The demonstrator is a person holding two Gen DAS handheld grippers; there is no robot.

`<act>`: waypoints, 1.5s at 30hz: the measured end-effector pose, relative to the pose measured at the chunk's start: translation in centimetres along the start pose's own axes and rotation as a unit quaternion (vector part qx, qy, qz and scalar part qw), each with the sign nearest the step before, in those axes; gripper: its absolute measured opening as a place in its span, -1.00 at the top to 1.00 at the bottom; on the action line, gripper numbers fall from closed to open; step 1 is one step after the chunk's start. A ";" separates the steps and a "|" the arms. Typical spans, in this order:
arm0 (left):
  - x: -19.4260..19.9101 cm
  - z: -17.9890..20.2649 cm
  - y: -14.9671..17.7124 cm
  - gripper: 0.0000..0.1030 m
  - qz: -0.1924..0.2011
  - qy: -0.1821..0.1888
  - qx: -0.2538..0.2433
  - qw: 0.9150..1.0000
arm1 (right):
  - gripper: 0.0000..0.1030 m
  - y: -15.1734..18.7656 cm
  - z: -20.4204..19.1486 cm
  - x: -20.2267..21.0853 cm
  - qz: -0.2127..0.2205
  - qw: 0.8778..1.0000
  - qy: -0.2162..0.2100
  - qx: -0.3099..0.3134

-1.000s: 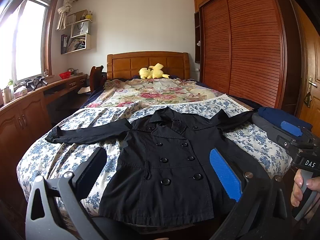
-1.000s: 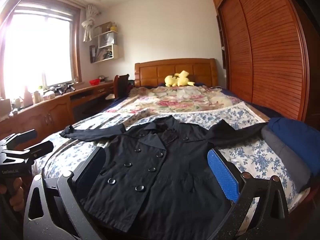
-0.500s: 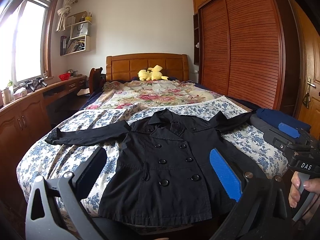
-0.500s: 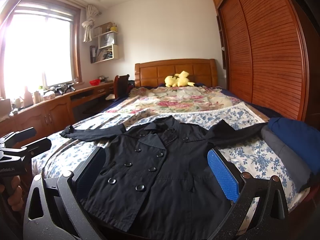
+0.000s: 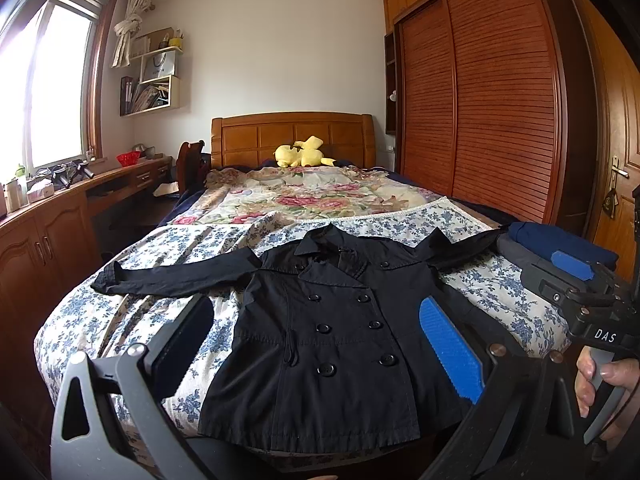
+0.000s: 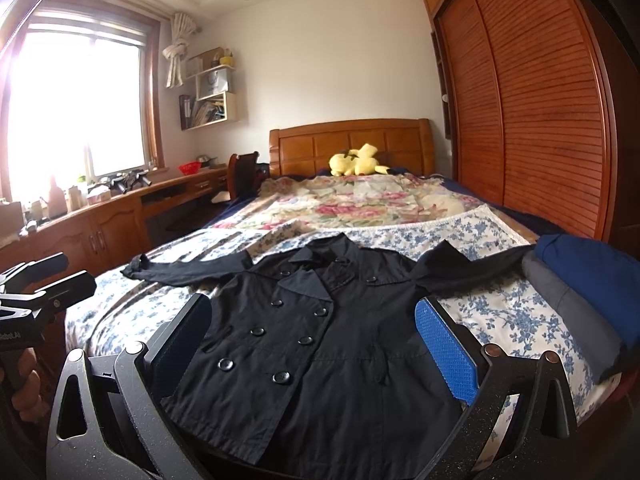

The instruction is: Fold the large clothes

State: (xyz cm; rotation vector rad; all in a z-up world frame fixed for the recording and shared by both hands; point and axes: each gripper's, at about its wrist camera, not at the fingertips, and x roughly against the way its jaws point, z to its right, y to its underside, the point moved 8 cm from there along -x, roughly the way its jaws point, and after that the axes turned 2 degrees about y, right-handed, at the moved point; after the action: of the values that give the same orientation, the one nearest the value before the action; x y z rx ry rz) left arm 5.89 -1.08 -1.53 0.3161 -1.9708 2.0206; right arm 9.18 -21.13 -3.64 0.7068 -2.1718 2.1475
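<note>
A black double-breasted coat (image 5: 332,332) lies on a blue-and-white floral sheet (image 5: 132,320); beyond, a pink-rose quilt (image 5: 304,196), a yellow plush toy (image 5: 302,152) and folded navy and grey clothes (image 6: 592,280).

Coat (image 5: 332,332) lies spread on the bed (image 5: 120,320), folded clothes (image 5: 560,244) at its right.

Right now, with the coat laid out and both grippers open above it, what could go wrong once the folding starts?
The black coat lies flat with its hem at the foot edge of the bed; a pull toward the person could drag it off. Its far sleeve ends beside the stacked clothes, so folding that sleeve might snag or topple them. The left gripper and right gripper both hang over the buttoned front, where a pinch may catch only one layer.
</note>
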 end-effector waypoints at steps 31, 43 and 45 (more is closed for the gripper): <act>0.1 -0.2 0.1 -1.00 0.000 0.001 0.000 1.000 | -1.00 -0.1 -0.5 0.3 0.002 1.000 -0.003 -0.003; -1.2 -1.3 1.0 -1.00 -0.013 0.000 0.011 1.000 | -1.00 0.9 -1.0 -0.2 -0.006 1.000 -0.005 0.000; -1.8 -1.8 1.5 -1.00 -0.019 -0.005 0.012 1.000 | -1.00 1.4 -0.9 -1.0 -0.011 1.000 -0.007 0.000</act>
State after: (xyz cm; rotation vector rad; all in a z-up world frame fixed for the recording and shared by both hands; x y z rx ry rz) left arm 7.16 0.57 -3.66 0.3668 -1.9345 2.0238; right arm 9.34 -20.04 -5.18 0.7448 -2.1618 2.1376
